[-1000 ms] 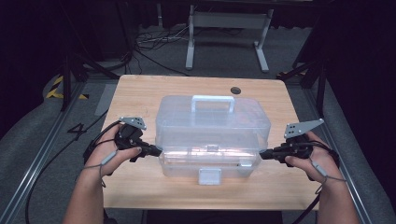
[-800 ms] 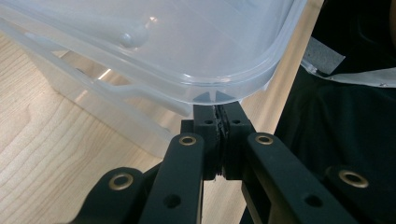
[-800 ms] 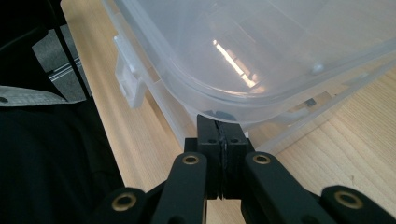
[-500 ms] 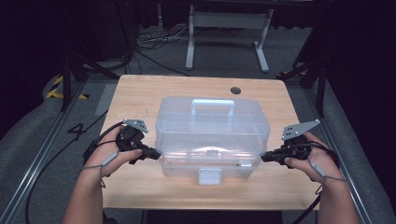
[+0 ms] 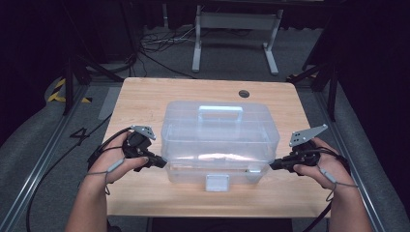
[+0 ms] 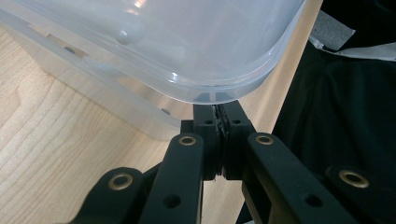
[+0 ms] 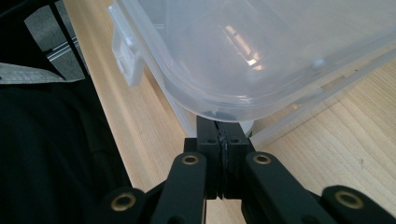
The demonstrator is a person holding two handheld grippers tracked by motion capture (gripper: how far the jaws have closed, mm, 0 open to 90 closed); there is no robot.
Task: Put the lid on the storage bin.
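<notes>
Both grippers' tips were hidden under the box (image 5: 220,137) lid's rim. The left gripper (image 5: 157,162) and right gripper (image 5: 275,166) flanked the box, jaws pressed together, gripping nothing visible.

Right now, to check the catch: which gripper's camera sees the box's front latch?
The right gripper, tucked under the lid's right near corner: the latch hangs upper left in its view. The left gripper faces the opposite corner.
</notes>
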